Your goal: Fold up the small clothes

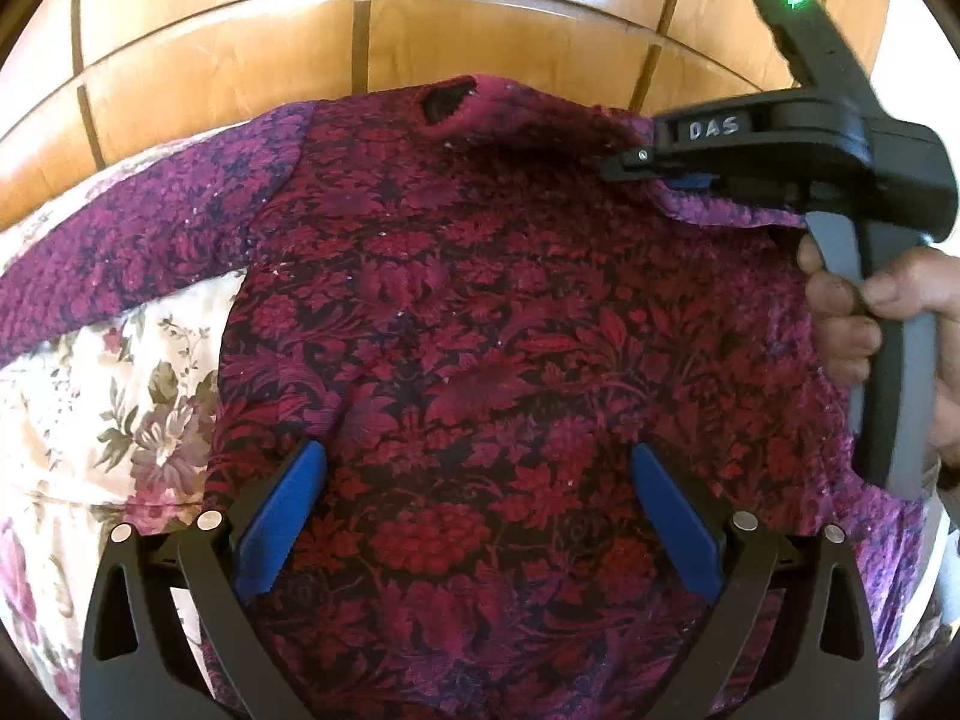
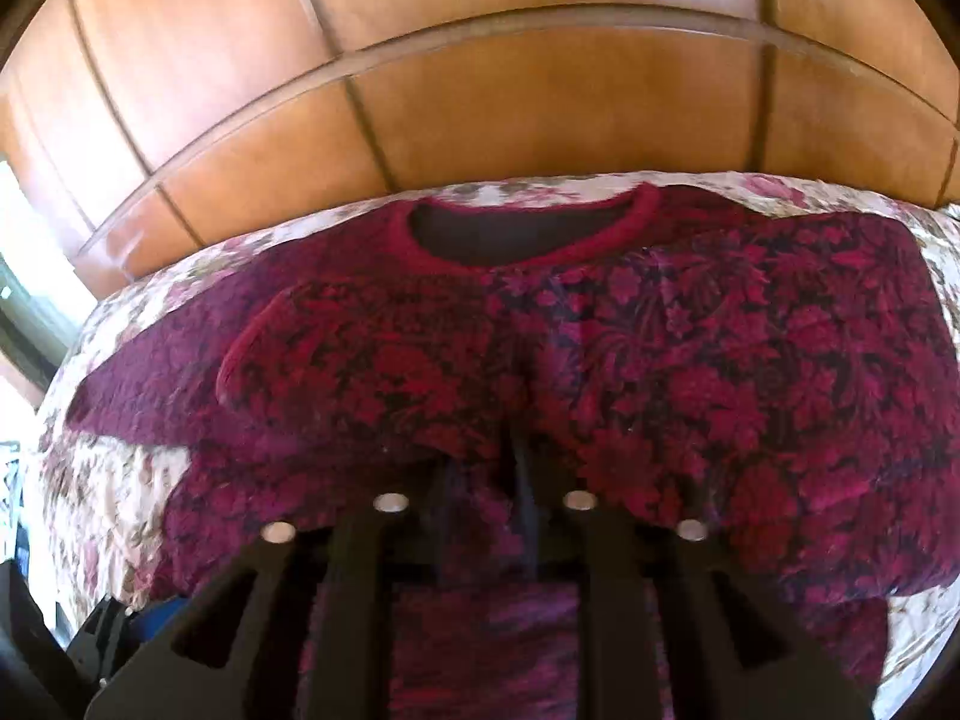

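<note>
While the top (image 1: 468, 324) lies spread across the floral bedspread (image 1: 102, 420), the left claw (image 1: 477, 516) hangs over its lower middle with its blue fingers (image 1: 282, 522) wide apart and nothing between them. The top is a red and purple floral knit; its neck hole (image 1: 447, 99) points toward the wooden wardrobe (image 1: 240, 54) behind the bed. In the left wrist view one sleeve (image 1: 132, 240) reaches out to the left over the bedspread. At the upper right of that view the right claw (image 1: 645, 171) comes in from the side, held by a hand (image 1: 864, 318) on its grey handle, and it is clamped on a raised edge of the top near the shoulder, with cloth draped from between its fingers. The right wrist view confirms this: the right claw (image 2: 510, 468) has its fingers drawn close together and buried in a bunched fold of the top (image 2: 690, 360), which lifts toward the camera. Beyond the fold the collar (image 2: 522, 246) lies flat and open, with the bedspread (image 2: 96, 480) showing at both sides and the wardrobe (image 2: 480, 90) panels above.
</note>
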`<action>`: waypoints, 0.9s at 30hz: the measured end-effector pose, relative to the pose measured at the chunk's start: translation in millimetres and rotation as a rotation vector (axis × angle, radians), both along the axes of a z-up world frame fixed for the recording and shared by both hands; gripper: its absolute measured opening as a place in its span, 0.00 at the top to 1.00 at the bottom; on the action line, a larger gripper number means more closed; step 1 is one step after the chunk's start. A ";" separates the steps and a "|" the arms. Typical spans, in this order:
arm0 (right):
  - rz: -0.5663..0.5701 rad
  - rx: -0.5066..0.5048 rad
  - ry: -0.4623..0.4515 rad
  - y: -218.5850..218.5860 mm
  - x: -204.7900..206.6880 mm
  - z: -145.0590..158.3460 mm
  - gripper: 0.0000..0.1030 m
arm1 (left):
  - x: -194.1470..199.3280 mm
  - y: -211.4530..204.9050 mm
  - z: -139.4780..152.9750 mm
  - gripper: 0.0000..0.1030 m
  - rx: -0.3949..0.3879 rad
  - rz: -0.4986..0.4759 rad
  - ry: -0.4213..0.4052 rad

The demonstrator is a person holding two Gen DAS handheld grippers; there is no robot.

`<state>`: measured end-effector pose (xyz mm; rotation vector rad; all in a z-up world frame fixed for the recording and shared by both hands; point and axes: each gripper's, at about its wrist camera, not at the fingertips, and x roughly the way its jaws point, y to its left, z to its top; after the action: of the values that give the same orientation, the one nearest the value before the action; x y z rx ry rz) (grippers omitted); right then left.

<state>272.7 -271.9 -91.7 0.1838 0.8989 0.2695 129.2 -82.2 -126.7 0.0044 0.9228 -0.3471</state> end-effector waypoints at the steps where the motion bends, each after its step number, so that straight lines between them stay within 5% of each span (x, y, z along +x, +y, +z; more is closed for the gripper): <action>1: -0.004 0.024 -0.003 -4.0 -7.3 1.7 0.42 | 0.8 1.7 0.7 0.04 -0.013 -0.001 0.007; 3: -0.023 0.044 -0.030 -13.1 -21.3 8.2 0.23 | 2.0 6.7 4.0 0.04 -0.050 0.003 0.020; 7: -0.066 0.067 -0.048 -38.4 -57.6 14.7 0.12 | 8.7 26.4 23.1 0.04 -0.214 0.030 0.016; 10: -0.128 0.086 -0.029 -63.2 -80.4 7.6 0.09 | 23.8 32.5 36.6 0.04 -0.271 0.050 0.009; 14: -0.223 0.121 0.022 -93.5 -97.2 -15.6 0.09 | 56.2 29.8 42.9 0.23 -0.332 0.054 0.054; 22: -0.236 0.189 -0.037 -102.6 -100.6 -14.3 0.03 | 120.4 3.2 36.1 0.23 -0.374 0.069 0.136; 25: -0.263 0.241 -0.040 -111.3 -92.2 -13.9 0.03 | 135.7 -4.4 24.3 0.40 -0.371 0.079 0.183; 27: -0.281 0.262 -0.046 -120.6 -85.5 -10.5 0.02 | 143.3 -7.4 21.5 0.74 -0.353 0.086 0.182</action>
<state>187.1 -392.5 -102.2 0.5397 0.7796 0.1282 272.6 -89.6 -105.2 -0.3956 1.0270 -0.4311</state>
